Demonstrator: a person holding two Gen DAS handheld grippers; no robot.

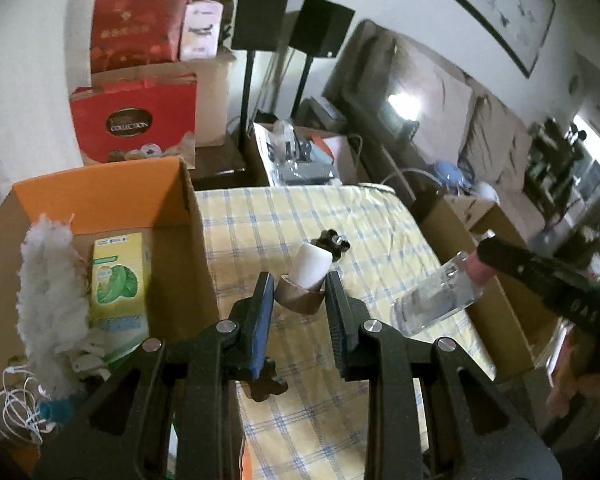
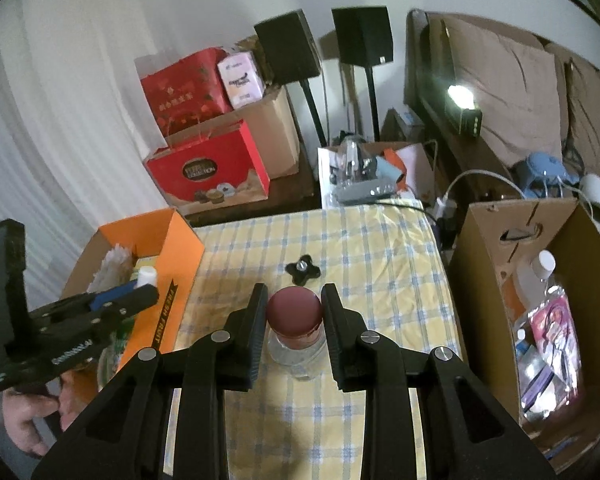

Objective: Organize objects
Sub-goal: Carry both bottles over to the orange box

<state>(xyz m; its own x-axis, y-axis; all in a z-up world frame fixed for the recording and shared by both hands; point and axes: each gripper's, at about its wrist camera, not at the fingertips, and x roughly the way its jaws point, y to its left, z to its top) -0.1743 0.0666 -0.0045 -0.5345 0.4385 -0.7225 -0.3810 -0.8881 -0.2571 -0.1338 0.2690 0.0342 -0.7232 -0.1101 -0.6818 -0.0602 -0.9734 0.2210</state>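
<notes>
My left gripper (image 1: 300,284) is shut on a brown tube with a white cap (image 1: 306,278), held above the checked cloth near the orange-lined cardboard box (image 1: 100,196). It also shows in the right wrist view (image 2: 140,292) over that box (image 2: 180,248). My right gripper (image 2: 294,300) is shut on a clear bottle with a dark red cap (image 2: 295,318), held above the cloth. In the left wrist view the bottle (image 1: 440,296) hangs tilted at the right. A black star-shaped knob (image 1: 333,242) lies on the cloth, also seen in the right wrist view (image 2: 302,269).
The left box holds a white duster (image 1: 50,292) and a green-and-yellow carton (image 1: 118,276). A brown cardboard box (image 2: 484,264) at the right holds several bottles (image 2: 548,320). Red gift bags (image 2: 208,172), speaker stands and clutter stand behind the table's far edge.
</notes>
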